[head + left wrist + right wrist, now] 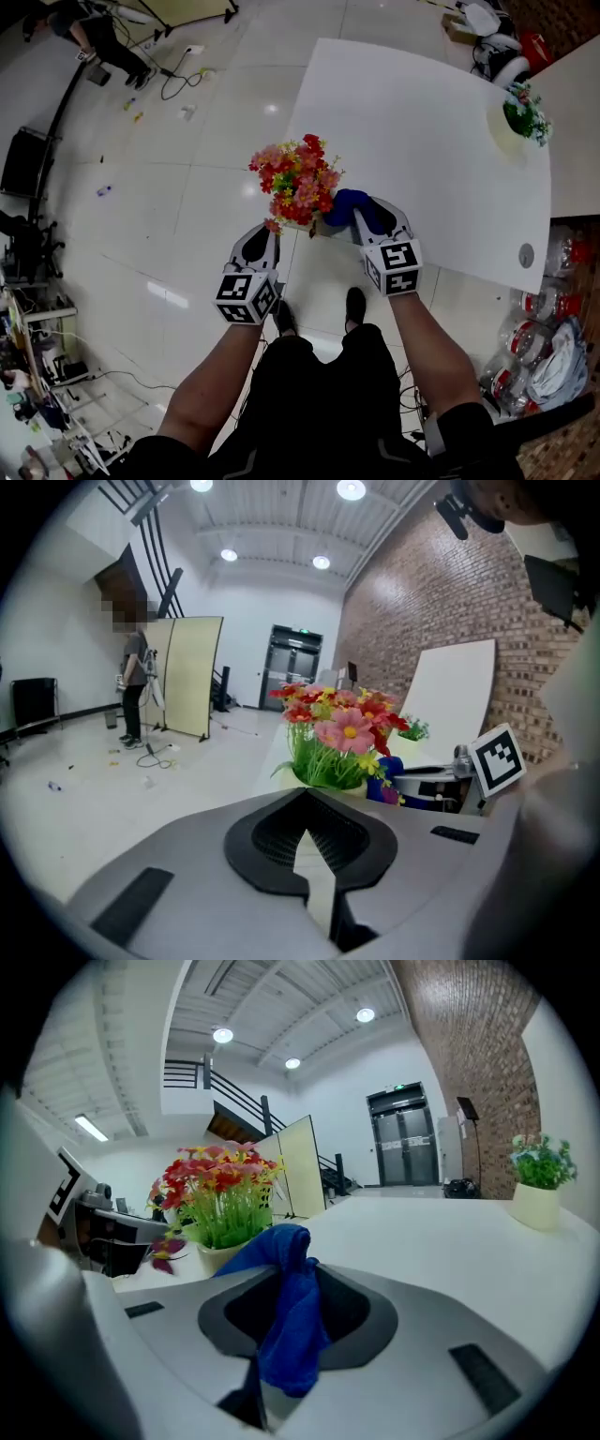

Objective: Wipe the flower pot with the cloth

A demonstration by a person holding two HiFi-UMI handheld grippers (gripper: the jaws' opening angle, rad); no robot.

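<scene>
A cream flower pot (317,226) full of red, pink and yellow flowers (298,182) stands at the near edge of the white table (422,141). My right gripper (372,217) is just to the right of the pot, shut on a blue cloth (350,205) that bunches up beside the flowers. In the right gripper view the cloth (289,1288) hangs from the right gripper (281,1340), with the pot (216,1256) close ahead to the left. My left gripper (262,242) sits left of the pot, off the table edge. It (307,844) looks shut with nothing in it, and the pot (354,789) lies just beyond it.
A second pale pot with a green plant (521,116) stands at the table's far right corner. A small grey disc (526,254) lies near the right edge. A person (132,688) stands far off by a yellow panel (192,675). Cables (178,82) lie on the floor.
</scene>
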